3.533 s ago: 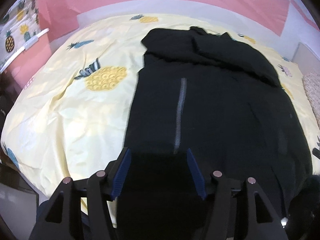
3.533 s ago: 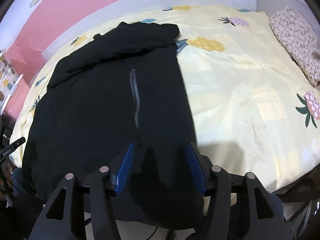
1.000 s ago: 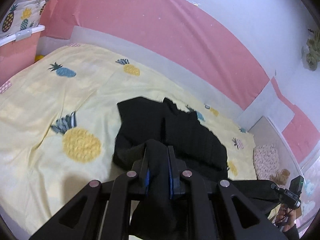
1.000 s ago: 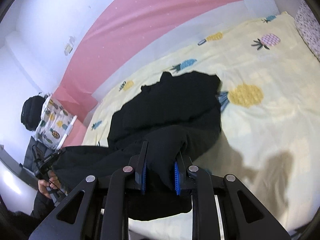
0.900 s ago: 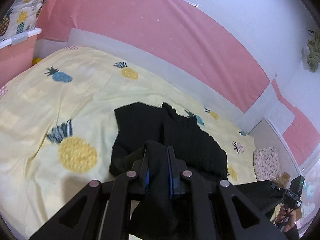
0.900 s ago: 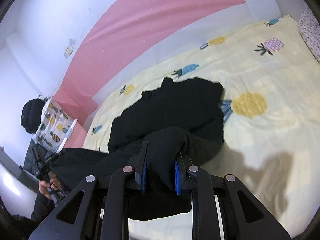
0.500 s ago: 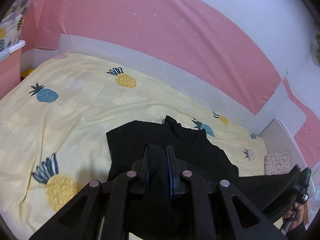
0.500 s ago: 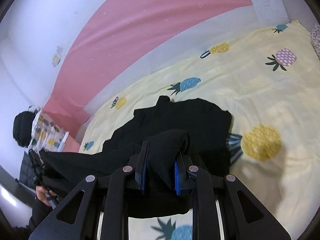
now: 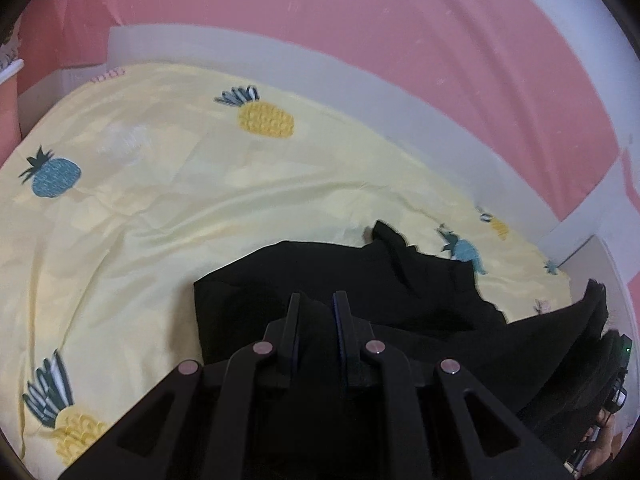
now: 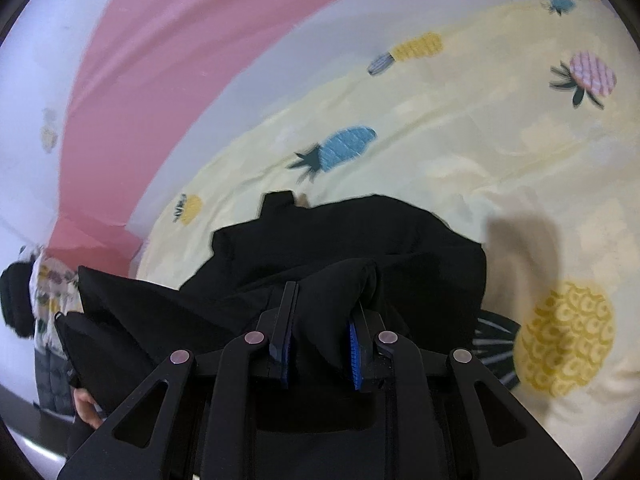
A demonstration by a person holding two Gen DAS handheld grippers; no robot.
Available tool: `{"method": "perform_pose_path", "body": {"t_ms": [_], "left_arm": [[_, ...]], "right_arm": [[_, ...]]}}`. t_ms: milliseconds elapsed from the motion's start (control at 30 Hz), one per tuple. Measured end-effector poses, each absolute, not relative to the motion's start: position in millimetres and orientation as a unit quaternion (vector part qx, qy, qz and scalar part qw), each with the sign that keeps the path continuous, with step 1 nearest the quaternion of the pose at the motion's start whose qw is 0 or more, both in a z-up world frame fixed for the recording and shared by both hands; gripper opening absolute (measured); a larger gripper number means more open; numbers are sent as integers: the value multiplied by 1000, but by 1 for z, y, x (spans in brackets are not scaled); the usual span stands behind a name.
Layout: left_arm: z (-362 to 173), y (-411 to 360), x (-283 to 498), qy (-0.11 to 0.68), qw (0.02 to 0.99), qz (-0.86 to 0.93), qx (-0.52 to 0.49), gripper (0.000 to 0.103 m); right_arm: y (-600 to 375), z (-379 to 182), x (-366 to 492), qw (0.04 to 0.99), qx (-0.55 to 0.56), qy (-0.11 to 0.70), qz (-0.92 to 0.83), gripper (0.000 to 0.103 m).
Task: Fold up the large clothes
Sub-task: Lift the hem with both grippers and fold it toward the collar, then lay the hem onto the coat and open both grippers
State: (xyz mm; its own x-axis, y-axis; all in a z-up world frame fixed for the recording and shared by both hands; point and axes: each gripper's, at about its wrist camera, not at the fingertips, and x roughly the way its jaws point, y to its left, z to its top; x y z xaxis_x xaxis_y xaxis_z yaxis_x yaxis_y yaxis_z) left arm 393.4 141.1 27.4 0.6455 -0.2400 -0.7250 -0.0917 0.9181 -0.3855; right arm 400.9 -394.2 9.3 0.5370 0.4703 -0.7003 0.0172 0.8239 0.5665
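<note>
The left gripper (image 9: 316,300) is clamped on a fold of the black garment (image 9: 420,292), and the right gripper (image 10: 324,304) pinches another bunch of it; the cloth stretches between them, its far part lying on the pineapple-print bedsheet (image 9: 160,208) below a pink wall (image 9: 360,20)
</note>
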Motion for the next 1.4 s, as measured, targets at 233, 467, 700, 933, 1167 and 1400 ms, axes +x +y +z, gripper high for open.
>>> {"method": "perform_pose_path", "body": {"t_ms": [233,467,700,933,1167,1400], "left_arm": [[-16,134,436,462,864,-17,-198,20],[-5,144,440,438,872,-37,-215,56],[46,175,413,353,904,-64,-233,81],[5,170,443,426,881,-64,-195,85],[-42,145,482,491,844,-100,-191,78],[3,136,471,400,905,-73,-128,19]], "right_arm": [[-397,-40,439,803,300,502,112,26],[-406,-38,441,794,336,490,128,55],[-426,6,421,840,315,412,158,73],[-426,-6,431,857,275,408,155,74],[-406,-30,467,855,218,444,157,73],[-403,-9,466,890,154,408,131,11]]}}
